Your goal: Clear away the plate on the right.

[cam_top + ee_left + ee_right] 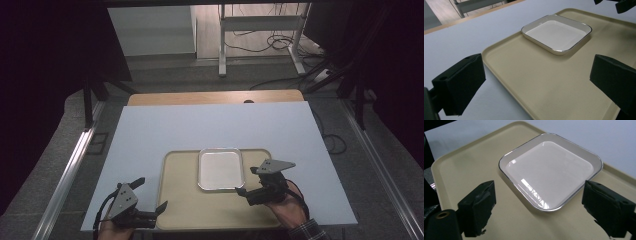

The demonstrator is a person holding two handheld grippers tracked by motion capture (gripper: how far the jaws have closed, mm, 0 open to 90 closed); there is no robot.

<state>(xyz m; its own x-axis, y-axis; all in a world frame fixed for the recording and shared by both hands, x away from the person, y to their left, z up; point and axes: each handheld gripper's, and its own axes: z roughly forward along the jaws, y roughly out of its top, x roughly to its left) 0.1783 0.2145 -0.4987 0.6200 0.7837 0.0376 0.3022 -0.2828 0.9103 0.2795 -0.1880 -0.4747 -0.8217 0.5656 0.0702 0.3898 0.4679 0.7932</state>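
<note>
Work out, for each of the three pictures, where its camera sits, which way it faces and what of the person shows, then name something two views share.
High view: above the person's side, facing forward and down on the table; both hands, left gripper and right gripper show.
Left gripper view: rides the left gripper, facing across the beige tray; its open jaws show.
Right gripper view: rides the right gripper, facing the white dish; its open jaws show.
Shared: dish and tray, in all views.

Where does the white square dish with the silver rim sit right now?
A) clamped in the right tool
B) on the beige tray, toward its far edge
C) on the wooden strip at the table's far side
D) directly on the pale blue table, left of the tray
B: the white square dish with the silver rim rests flat on the beige tray, near its far edge, with both tools apart from it.
</note>
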